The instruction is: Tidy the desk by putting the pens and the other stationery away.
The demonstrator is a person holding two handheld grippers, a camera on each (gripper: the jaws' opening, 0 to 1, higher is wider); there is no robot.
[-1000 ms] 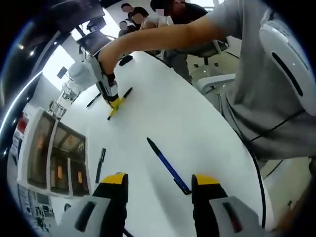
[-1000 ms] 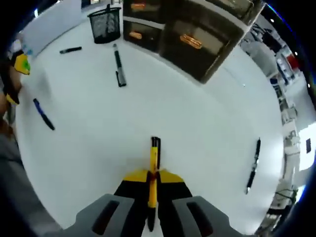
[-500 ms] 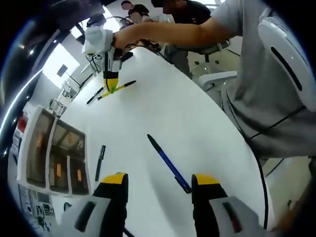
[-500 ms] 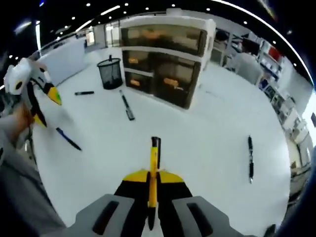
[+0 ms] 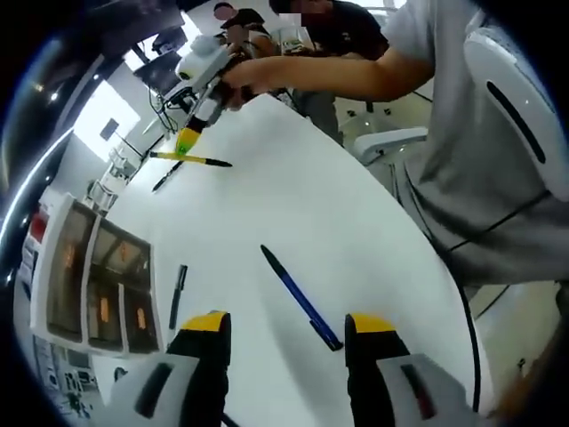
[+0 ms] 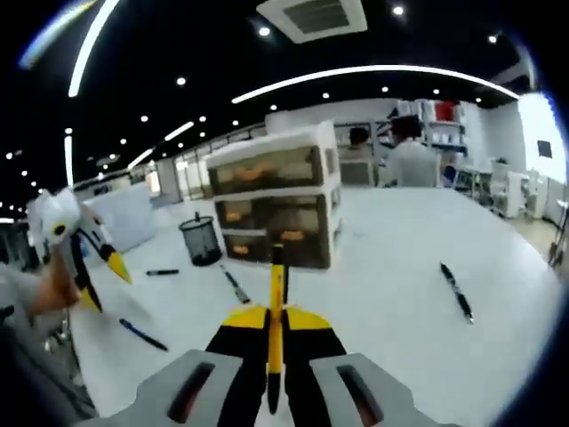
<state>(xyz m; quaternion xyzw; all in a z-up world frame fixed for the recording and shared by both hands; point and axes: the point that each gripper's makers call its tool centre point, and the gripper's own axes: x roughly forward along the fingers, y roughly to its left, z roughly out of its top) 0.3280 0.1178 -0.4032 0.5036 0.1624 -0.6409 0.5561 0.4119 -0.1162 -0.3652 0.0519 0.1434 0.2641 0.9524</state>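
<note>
1. The tabletop [image 5: 293, 205] is spreading white under both my hands, and it is sitting much lower and flatter in the right gripper view than half a second ago, because I have been lifting and levelling my right hand.
2. The drawer unit [image 6: 276, 205] is standing at 12 o'clock in the right gripper view, with the black mesh pen cup [image 6: 201, 240] just beside it at 10 o'clock; I judge that cup to be where the pens are going.
3. My right hand-held gripper [image 6: 271, 334] is clamping the yellow pen [image 6: 276, 329], which was on the tabletop a second ago and is now being carried clear of it, so one pen is on its way.
4. My left hand-held gripper [image 5: 280, 325] is hovering with its jaws spread wide, holding nothing, above the blue pen [image 5: 300, 298], which has not moved.
5. Black pens are lying scattered: one [image 5: 178, 295] near the drawers, another [image 6: 456, 291] at 3 o'clock in the right gripper view. Most of the tidying is still waiting.
</note>
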